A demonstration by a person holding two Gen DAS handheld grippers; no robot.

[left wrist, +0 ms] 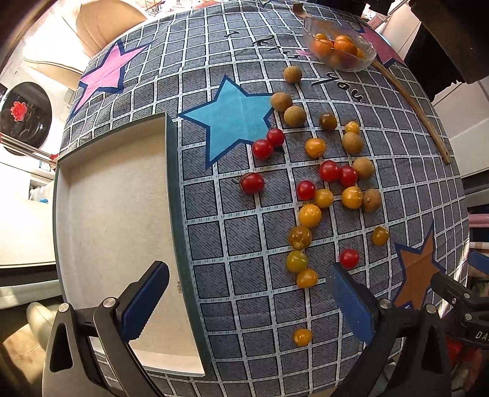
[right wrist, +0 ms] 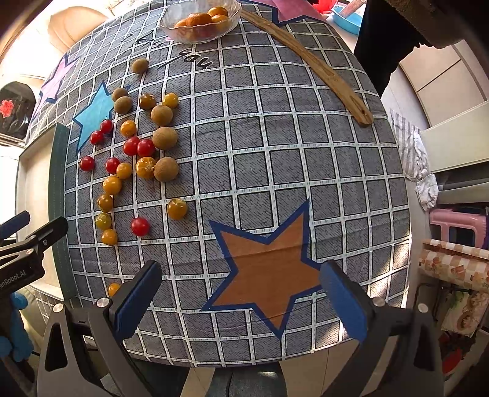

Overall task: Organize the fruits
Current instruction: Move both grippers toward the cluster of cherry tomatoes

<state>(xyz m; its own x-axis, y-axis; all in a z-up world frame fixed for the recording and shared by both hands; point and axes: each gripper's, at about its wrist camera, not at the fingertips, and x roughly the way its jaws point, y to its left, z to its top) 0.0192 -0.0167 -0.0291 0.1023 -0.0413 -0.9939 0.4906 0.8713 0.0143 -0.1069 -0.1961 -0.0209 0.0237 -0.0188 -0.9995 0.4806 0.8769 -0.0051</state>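
Counter (right wrist: 275, 152) with star cloth | left gripper (left wrist: 247, 302) wide open, right gripper (right wrist: 241, 296) wide open, both empty | cherry tomatoes (left wrist: 305, 189) loose; a bump could roll them off

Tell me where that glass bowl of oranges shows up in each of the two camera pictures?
Left wrist view: the glass bowl sits at the top right, on the far part of the table, just beyond the scattered fruit.
Right wrist view: the same glass bowl sits at the top, left of centre, partly cut off by the picture's edge.
Shared landmark: the long wooden stick lies just right of the bowl in both views.
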